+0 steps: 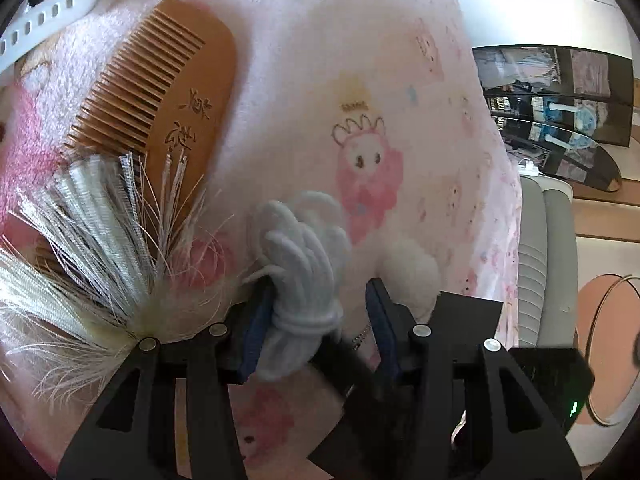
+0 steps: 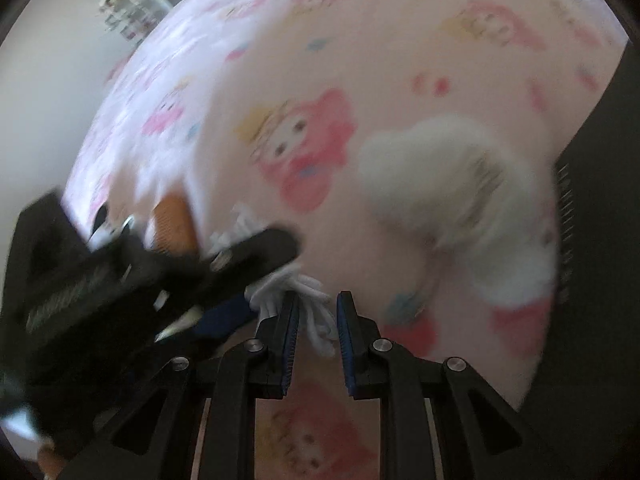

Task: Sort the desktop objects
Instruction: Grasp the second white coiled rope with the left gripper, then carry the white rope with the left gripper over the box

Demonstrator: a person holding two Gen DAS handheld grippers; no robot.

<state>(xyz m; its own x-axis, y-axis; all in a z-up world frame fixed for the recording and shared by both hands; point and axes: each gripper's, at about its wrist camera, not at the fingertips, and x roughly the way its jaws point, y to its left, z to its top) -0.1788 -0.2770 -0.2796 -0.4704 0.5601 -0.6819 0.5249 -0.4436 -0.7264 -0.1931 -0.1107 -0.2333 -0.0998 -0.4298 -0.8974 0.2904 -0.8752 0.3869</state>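
Observation:
A bundle of white cord [image 1: 300, 280] lies on the pink cartoon blanket [image 1: 320, 80]. My left gripper [image 1: 316, 300] is open around it, the cord resting against the left pad. In the right wrist view, my right gripper [image 2: 316, 320] is open with the same cord's loose end [image 2: 316, 320] between its fingers. The left gripper's black body [image 2: 160, 280] crosses that view at left. A wooden comb [image 1: 168, 100] lies upper left, a white feather [image 1: 80, 240] over its lower end. A fluffy white pom-pom [image 2: 460, 200] lies at right in the blurred right view.
A white perforated strap [image 1: 44, 20] lies at the top left. A small white fluffy ball [image 1: 412, 276] sits by the left gripper's right finger. The blanket's edge drops at the right, with a grey chair [image 1: 544, 260] and a monitor [image 1: 560, 96] beyond.

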